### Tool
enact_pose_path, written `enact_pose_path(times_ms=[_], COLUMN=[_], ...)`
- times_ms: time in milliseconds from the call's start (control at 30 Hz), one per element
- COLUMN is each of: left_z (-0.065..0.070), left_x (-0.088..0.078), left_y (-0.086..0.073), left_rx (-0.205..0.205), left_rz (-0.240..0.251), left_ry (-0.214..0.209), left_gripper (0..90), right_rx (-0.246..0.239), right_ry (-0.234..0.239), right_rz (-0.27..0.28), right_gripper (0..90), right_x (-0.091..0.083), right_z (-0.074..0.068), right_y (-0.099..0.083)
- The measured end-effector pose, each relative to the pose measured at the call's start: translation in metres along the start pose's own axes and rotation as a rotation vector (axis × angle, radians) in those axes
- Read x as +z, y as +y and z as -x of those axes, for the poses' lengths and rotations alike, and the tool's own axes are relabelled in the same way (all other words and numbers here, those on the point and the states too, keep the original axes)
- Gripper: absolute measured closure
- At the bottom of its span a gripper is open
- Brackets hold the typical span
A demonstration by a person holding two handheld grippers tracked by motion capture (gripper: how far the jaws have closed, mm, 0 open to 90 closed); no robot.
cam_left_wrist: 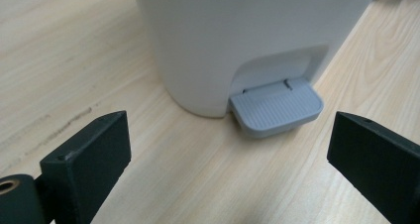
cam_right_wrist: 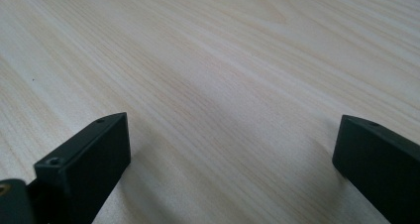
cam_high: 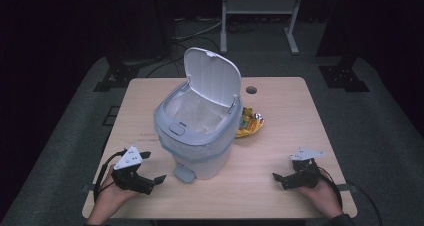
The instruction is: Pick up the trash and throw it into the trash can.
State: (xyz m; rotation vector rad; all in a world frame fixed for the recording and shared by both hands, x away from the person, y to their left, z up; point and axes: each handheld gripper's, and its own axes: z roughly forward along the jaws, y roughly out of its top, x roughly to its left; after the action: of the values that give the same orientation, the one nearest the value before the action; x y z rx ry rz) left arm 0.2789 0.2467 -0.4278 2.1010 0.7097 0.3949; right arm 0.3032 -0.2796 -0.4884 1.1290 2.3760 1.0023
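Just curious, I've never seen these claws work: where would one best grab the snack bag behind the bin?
Probably the crinkled edge of the snack bag that sticks out right of the bin. Come from the right with the right gripper, since the bin blocks the other side.

High view: fixed above the near edge, facing forward and down, far enough to take in the whole counter plus the dark floor beyond. Left gripper view: rides the left hand-held gripper, low over the counter, facing the pedal bin base and its grey pedal at close range. Right gripper view: low on the near-right side, very close to bare wood. High and left gripper views share the bin base and pedal.
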Motion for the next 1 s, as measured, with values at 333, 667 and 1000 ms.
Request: enact_pose_path(times_ms=[333, 667, 1000], left_z=[-0.003, -0.006, -0.007], left_x=[0.018, 0.029, 0.036], left_y=[-0.017, -0.033, -0.043], left_rx=[-0.007, -0.018, -0.017], left_rz=[-0.068, -0.111, -0.159], left_ry=[0.005, 0.002, 0.008], left_gripper=[0.0, 0.0, 0.0], right_rx=[0.000, -0.005, -0.013], right_ry=[-0.001, -0.018, -0.026], right_rz=[0.000, -0.016, -0.032], right_gripper=[0.4, 0.5, 0.5], right_x=[0.000, -0.001, -0.003], right_z=[0.000, 0.000, -0.002], right_y=[0.000, 0.003, 0.006])
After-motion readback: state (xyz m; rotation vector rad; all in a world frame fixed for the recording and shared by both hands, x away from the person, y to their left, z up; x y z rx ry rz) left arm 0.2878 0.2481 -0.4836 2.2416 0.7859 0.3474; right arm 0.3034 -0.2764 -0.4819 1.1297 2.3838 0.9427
